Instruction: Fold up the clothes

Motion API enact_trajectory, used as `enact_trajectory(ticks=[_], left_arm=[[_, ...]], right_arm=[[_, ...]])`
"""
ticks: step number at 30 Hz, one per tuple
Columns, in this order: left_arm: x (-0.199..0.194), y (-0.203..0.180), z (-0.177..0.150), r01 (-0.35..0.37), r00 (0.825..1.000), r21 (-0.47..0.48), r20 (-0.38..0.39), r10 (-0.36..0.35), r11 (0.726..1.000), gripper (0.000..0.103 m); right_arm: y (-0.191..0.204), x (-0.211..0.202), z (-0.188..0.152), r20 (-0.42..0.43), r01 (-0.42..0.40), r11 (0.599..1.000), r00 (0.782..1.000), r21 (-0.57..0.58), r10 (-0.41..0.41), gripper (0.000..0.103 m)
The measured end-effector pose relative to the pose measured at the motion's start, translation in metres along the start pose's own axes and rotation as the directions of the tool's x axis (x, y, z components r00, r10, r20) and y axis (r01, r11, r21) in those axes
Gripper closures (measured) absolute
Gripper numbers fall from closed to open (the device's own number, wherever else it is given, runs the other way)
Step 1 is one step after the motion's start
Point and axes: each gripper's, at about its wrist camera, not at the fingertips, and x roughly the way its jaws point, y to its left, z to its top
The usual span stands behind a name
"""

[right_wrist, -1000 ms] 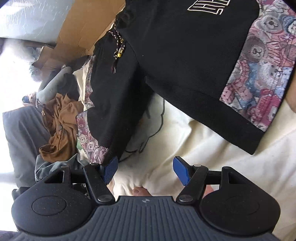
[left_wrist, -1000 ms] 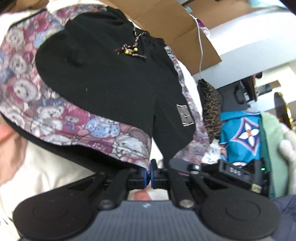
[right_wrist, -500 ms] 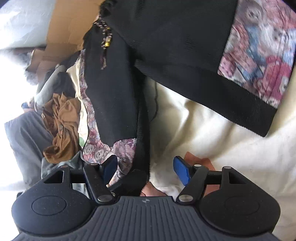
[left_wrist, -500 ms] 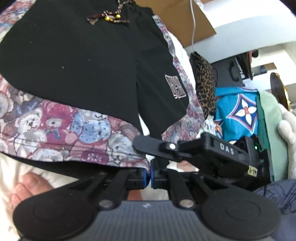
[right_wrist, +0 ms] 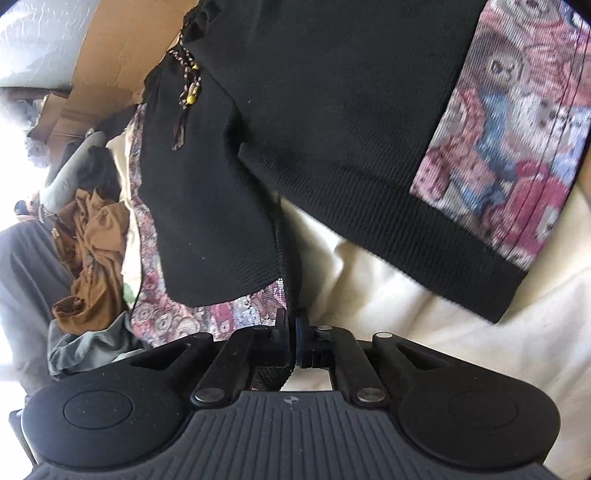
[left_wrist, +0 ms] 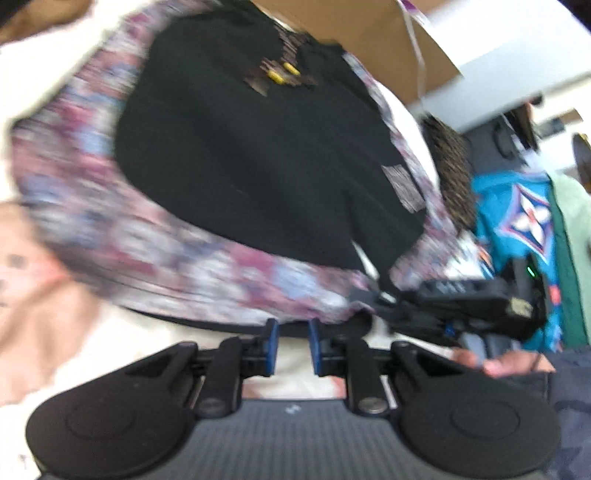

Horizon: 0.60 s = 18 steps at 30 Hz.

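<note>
Black shorts (left_wrist: 258, 166) with teddy-bear print side panels lie spread on a cream sheet (right_wrist: 406, 314); a beaded drawstring (left_wrist: 280, 75) sits at the waist. My left gripper (left_wrist: 292, 341) is open by a narrow gap just short of the near leg's hem, with only sheet between its pads. This view is blurred by motion. My right gripper (right_wrist: 291, 332) is shut on the black hem of the other leg of the shorts (right_wrist: 332, 110). That gripper's body (left_wrist: 461, 302) also shows at the right of the left wrist view, held by a hand.
A cardboard box (left_wrist: 351, 29) stands behind the shorts. A teal patterned garment (left_wrist: 517, 218) and a leopard-print item (left_wrist: 450, 170) lie to the right. Brown clothing (right_wrist: 92, 251) and grey cloth are piled at the left of the right wrist view.
My left gripper has opened, let go of the printed hem and drawn back. My right gripper has moved onto the other leg's hem and shut on it.
</note>
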Motion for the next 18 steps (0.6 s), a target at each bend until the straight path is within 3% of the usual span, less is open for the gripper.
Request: enact_trajectory(ticks=[4, 9, 11, 14, 16, 17, 18], left_arm=[[-0.026, 0.024, 0.009, -0.139, 0.985, -0.038, 0.102, 0.142, 0.990, 0.085], [-0.040, 0.052, 0.020, -0.301, 0.936, -0.068, 0.170, 0.308, 0.951, 0.073], [-0.040, 0.061, 0.025, -0.349, 0.918, -0.062, 0.178, 0.354, 0.935, 0.070], [-0.036, 0.071, 0.027, -0.378, 0.907, -0.059, 0.178, 0.383, 0.924, 0.061], [-0.032, 0.077, 0.028, -0.389, 0.902, -0.054, 0.180, 0.392, 0.920, 0.046], [-0.030, 0.078, 0.029, -0.387, 0.903, -0.047, 0.185, 0.389, 0.921, 0.044], [-0.026, 0.079, 0.030, -0.388, 0.902, -0.038, 0.188, 0.388, 0.921, 0.041]], right_arm=[[-0.002, -0.003, 0.001, 0.008, 0.038, 0.999, 0.999, -0.027, -0.038, 0.103], [-0.004, -0.008, 0.004, 0.035, 0.080, 0.996, 0.996, -0.045, -0.078, 0.103], [-0.003, -0.009, 0.005, 0.038, 0.087, 0.995, 0.996, -0.057, -0.085, 0.103], [-0.004, -0.010, 0.007, 0.031, 0.078, 0.995, 0.997, -0.057, -0.076, 0.103], [-0.007, -0.009, 0.007, 0.010, 0.058, 0.998, 0.998, -0.032, -0.058, 0.099], [-0.008, -0.008, 0.006, 0.002, 0.057, 0.998, 0.998, -0.025, -0.057, 0.094], [-0.009, -0.007, 0.004, -0.007, 0.061, 0.998, 0.998, -0.023, -0.061, 0.077]])
